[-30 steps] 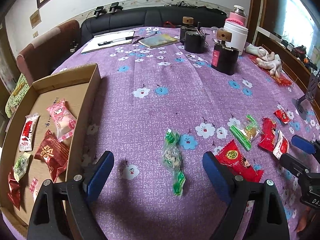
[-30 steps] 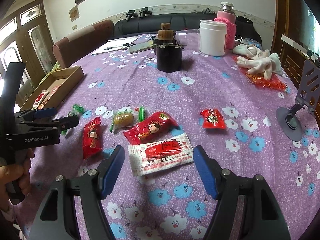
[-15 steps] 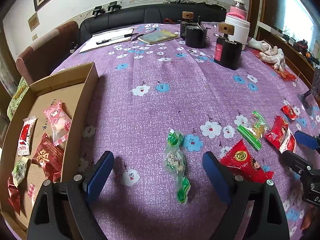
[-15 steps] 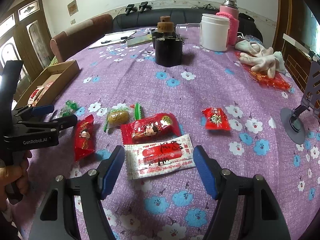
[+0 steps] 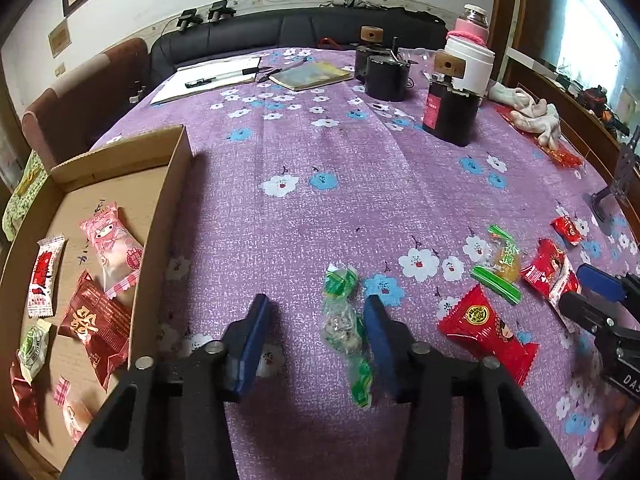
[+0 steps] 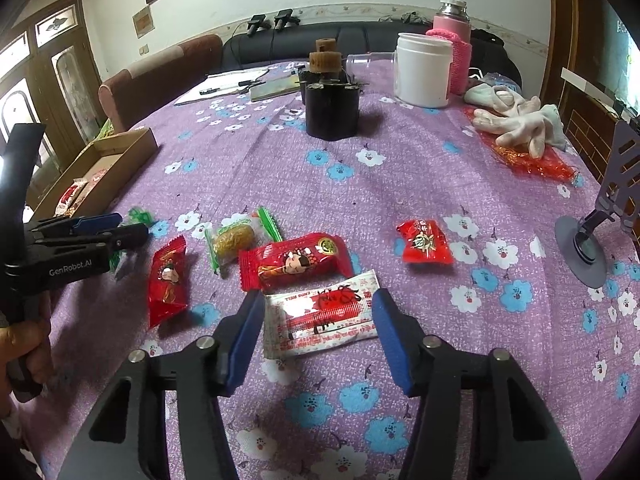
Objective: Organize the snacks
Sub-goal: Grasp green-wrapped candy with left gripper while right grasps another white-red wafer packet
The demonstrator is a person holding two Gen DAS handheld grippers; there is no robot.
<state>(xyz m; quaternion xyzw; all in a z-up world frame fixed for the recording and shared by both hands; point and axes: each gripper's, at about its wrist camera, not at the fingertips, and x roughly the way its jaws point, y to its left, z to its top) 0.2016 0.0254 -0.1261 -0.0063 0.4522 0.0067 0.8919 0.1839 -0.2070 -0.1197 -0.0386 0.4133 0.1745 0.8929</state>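
Both tools closing on snacks

Green-wrapped candy point(image 5: 346, 330) and white-red packet point(image 6: 322, 322), flat on purple cloth.

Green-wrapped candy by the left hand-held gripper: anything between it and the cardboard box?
Nothing visible. Between the green-wrapped candy and the cardboard box lies only bare purple tablecloth. The box's near wall stands upright, so the candy must be lifted over it. The left hand-held gripper is closing around the candy.
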